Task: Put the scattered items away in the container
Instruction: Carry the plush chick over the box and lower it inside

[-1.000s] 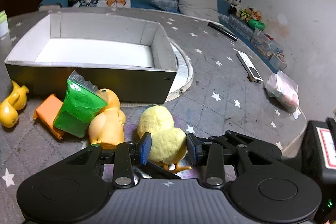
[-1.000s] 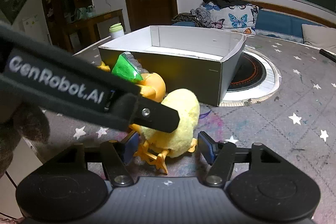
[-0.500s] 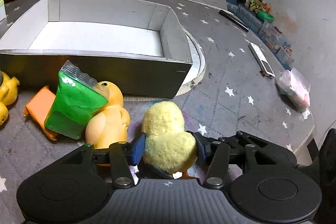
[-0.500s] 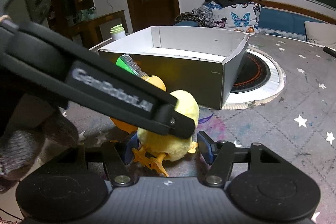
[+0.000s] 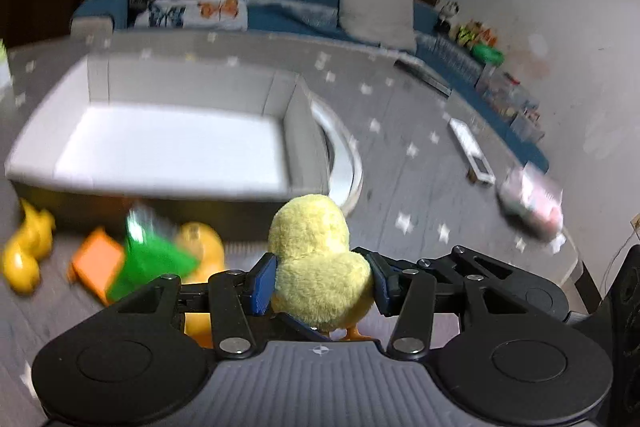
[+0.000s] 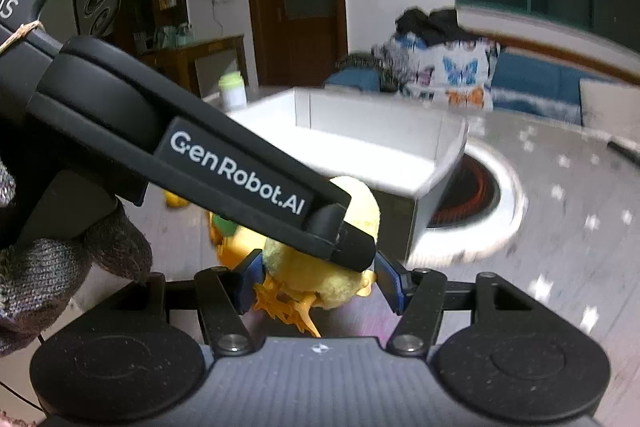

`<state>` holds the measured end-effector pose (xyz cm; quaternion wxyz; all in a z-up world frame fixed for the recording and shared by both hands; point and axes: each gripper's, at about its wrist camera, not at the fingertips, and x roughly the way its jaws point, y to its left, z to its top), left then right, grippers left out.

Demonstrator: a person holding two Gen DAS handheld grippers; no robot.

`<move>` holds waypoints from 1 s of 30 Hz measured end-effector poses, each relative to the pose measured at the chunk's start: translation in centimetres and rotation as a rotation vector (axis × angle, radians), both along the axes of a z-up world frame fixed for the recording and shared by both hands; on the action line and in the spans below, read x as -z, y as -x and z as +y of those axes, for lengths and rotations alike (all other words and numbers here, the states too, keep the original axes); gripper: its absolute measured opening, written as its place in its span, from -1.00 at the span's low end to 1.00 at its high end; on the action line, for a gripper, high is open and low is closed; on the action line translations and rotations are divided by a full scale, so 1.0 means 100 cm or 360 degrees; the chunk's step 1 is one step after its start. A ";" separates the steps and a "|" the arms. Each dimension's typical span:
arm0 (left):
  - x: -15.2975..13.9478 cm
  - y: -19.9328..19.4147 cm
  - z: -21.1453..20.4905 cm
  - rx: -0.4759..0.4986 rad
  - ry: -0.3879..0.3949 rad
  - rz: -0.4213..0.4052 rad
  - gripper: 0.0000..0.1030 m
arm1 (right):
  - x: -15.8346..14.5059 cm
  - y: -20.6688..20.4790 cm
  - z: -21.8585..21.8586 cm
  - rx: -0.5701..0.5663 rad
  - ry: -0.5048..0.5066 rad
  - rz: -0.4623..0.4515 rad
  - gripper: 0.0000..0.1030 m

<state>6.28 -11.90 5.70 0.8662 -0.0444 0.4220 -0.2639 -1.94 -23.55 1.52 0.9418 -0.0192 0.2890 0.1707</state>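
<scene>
Plush chick [image 5: 320, 267] — clamped in left gripper [image 5: 322, 281]; right gripper [image 6: 318, 281] open around it.

Your left tool [image 6: 352, 247] crosses the right wrist view and hides most of the plush chick [image 6: 352, 203] and the toys behind it. In the left wrist view motion blur smears the box [image 5: 168, 147], the green packet [image 5: 152, 259], the orange block [image 5: 98, 261] and the yellow duck [image 5: 24, 251]. The chick's feet sit behind the tool body there.
</scene>
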 end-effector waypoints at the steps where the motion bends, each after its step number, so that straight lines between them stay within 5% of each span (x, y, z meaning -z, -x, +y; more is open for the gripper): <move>1: -0.005 -0.007 0.001 -0.0004 0.0014 -0.0004 0.00 | -0.008 -0.005 0.000 -0.0001 0.0009 -0.0026 0.18; 8: -0.017 -0.082 0.004 -0.0020 0.0110 0.0071 0.00 | -0.034 -0.062 0.001 0.0006 0.0070 -0.0088 0.18; 15: 0.011 -0.155 0.011 -0.0045 0.0172 0.0298 0.00 | -0.025 -0.134 0.005 -0.0010 0.0108 0.0051 0.18; 30: 0.059 -0.200 0.025 -0.0040 0.0220 0.0522 0.00 | 0.021 -0.193 0.030 0.0004 0.0248 0.0328 0.18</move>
